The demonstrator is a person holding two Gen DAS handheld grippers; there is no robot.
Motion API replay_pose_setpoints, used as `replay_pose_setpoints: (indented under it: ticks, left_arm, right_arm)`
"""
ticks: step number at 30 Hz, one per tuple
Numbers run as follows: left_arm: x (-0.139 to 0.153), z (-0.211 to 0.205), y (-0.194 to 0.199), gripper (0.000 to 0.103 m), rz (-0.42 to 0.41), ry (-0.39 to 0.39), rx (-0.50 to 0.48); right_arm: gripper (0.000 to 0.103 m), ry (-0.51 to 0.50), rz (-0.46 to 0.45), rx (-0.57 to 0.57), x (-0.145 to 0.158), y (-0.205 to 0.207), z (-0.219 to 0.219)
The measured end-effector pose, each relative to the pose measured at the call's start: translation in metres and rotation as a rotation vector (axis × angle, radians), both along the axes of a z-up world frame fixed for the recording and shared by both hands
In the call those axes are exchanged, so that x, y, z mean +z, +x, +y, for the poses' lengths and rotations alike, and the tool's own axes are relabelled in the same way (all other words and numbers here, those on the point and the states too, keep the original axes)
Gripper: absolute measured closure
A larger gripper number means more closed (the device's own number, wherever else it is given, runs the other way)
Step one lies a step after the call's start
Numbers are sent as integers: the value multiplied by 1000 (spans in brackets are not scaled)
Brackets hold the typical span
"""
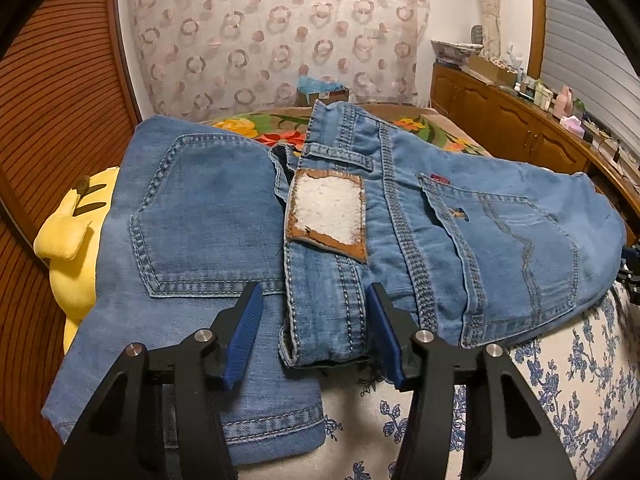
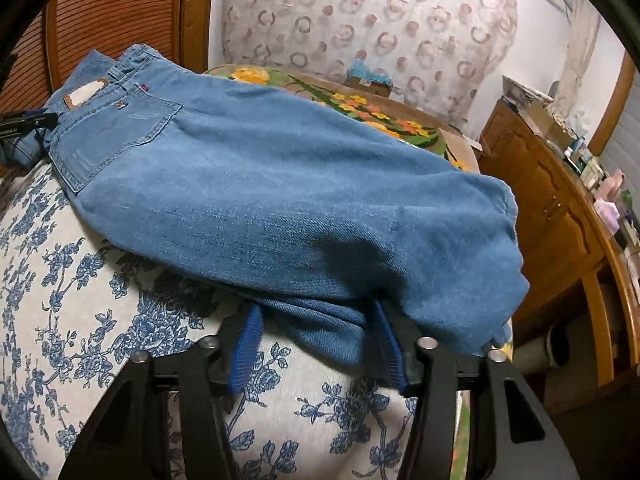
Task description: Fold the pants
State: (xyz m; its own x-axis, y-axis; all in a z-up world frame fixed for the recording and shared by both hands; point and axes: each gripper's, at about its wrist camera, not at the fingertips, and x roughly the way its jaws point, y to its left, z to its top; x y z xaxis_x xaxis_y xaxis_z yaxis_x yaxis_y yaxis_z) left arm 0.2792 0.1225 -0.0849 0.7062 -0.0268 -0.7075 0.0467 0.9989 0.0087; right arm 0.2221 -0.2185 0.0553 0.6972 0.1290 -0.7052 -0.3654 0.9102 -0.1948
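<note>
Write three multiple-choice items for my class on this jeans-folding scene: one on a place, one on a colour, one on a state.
1. Where does the yellow plush toy lie?
A. left of the jeans
B. on the wooden cabinet
C. between the left hand-held gripper's fingers

2. What colour are the finger pads of the left hand-held gripper?
A. red
B. blue
C. white

3. How do the jaws of the right hand-held gripper stand?
A. shut with nothing between
B. open
C. out of view

Answers: 1 A, the toy shows at the jeans' left edge. 2 B, both pads are blue. 3 B, the fingers stand apart around a denim fold.
</note>
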Motion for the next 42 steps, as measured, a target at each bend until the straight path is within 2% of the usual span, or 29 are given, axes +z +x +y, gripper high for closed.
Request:
replay_pose_setpoints:
  ticks: [2, 3, 4, 6, 9, 14, 16, 20, 27, 35, 42]
  left_arm:
    - [0, 0, 1, 52, -2, 2, 0]
    - [0, -1, 1, 58, -3, 2, -4]
    - [1, -1, 0, 69, -6, -4, -12]
    - [2, -3, 0, 78, -12, -14, -24]
    - [5, -6, -3, 85, -28, -5, -22]
    - [18, -14, -14, 94, -53, 7, -40]
    - [29, -16, -24, 100, -90, 9, -43]
    - [49, -10, -41, 101, -132, 12, -31]
    - [42, -8, -47, 101, -110, 1, -27]
    - [61, 1, -67, 101, -166, -13, -10]
    - [79, 7, -106, 101, -220, -17, -8]
  right_arm:
    - [63, 14, -1, 6, -2, 0, -2]
    - [69, 21, 0, 10, 1, -2, -6]
    - [73, 25, -1, 11, 0, -2, -5]
    - [85, 20, -11, 7, -1, -3, -9]
    - [92, 41, -22, 9, 2, -1, -15]
    - [96, 55, -81, -10, 7, -11, -17]
    - [96, 65, -104, -15, 9, -17, -16]
    - [96, 84, -136, -17, 7, -35, -14]
    - [97, 79, -155, -18, -6, -53, -9]
    - [97, 65, -199, -15, 5, -69, -9]
    - [97, 82, -231, -16, 5, -105, -10]
